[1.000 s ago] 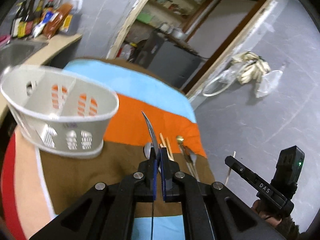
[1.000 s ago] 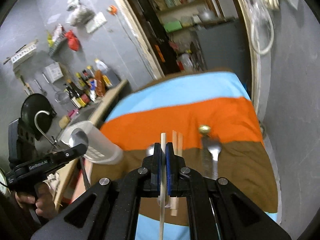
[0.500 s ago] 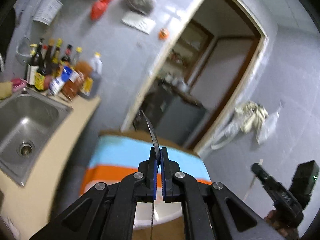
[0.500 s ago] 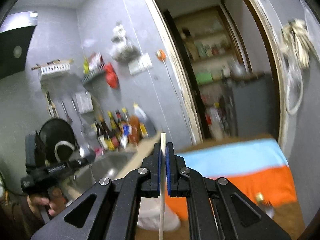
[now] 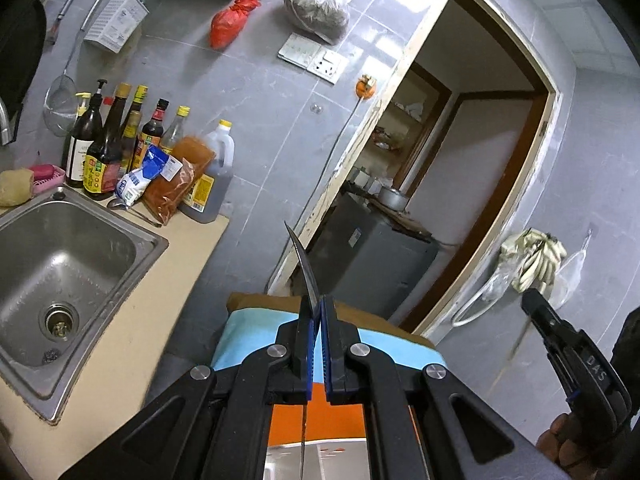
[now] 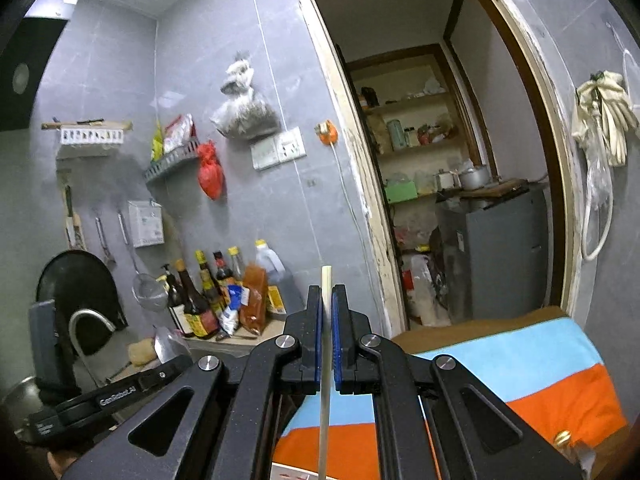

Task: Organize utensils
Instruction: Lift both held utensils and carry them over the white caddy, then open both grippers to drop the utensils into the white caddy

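Both utensils lifted, ready for the holder.
Left gripper (image 5: pixel 316 312) jaws clamp a spoon (image 5: pixel 305 270), right gripper (image 6: pixel 327 300) jaws a chopstick (image 6: pixel 325 356); next, I judge, lower each into the holder (image 5: pixel 316 460) near below.

Home kitchen: steel sink (image 5: pixel 60 280) at left, sauce bottles (image 5: pixel 104 152) behind it, pantry doorway (image 6: pixel 440 160) w/ shelves far right.

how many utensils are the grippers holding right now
2. A metal spoon, seen edge-on, is clamped in the left gripper; a pale wooden chopstick is clamped in the right gripper. Any utensils still on the striped cloth are mostly hidden.
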Available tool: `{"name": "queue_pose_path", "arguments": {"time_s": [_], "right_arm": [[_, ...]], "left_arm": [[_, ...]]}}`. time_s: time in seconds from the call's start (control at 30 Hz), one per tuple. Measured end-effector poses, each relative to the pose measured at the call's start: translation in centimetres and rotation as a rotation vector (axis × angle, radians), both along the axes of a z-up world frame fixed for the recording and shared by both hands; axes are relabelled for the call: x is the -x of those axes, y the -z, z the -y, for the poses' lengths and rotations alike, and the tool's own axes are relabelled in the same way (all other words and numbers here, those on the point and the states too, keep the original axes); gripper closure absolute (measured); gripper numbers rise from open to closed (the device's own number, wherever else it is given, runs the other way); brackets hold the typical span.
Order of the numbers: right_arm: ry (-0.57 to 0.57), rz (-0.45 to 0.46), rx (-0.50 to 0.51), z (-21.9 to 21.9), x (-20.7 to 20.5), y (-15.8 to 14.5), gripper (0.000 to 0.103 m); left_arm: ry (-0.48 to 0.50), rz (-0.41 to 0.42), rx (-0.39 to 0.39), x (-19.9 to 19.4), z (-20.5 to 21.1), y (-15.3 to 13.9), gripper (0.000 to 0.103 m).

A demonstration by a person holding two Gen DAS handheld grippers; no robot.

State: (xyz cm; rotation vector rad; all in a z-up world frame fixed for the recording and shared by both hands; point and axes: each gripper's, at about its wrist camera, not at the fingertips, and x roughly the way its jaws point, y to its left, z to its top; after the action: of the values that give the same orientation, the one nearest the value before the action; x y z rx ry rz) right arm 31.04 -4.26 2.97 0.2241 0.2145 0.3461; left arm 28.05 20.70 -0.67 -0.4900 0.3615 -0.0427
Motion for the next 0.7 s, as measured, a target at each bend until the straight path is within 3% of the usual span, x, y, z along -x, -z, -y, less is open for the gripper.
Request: {"name": "queue_pose_path", "arguments": {"time_s": [0.27, 0.53, 0.63, 0.7], "right_arm": [[0.022, -0.043, 0.018, -0.4, -0.4, 4.2, 0.099], [0.01, -0.095, 0.021, -0.1, -0.1, 5.4, 0.098], [-0.008, -0.116, 0.028, 0.1, 0.4, 5.6, 0.089], [-0.02, -0.129, 0.017, 0.5, 0.9, 5.6, 0.074]], "left_arm": [[0.011, 0.008, -0.044, 0.8, 1.3, 2.8, 0.099], [0.046, -0.04, -0.071, 0.7, 1.8, 4.3, 0.099], [0.053, -0.056, -0.08, 1.1, 1.9, 4.2, 0.096], [0.066, -0.071, -0.082, 1.3, 1.9, 4.1, 0.081]]}}
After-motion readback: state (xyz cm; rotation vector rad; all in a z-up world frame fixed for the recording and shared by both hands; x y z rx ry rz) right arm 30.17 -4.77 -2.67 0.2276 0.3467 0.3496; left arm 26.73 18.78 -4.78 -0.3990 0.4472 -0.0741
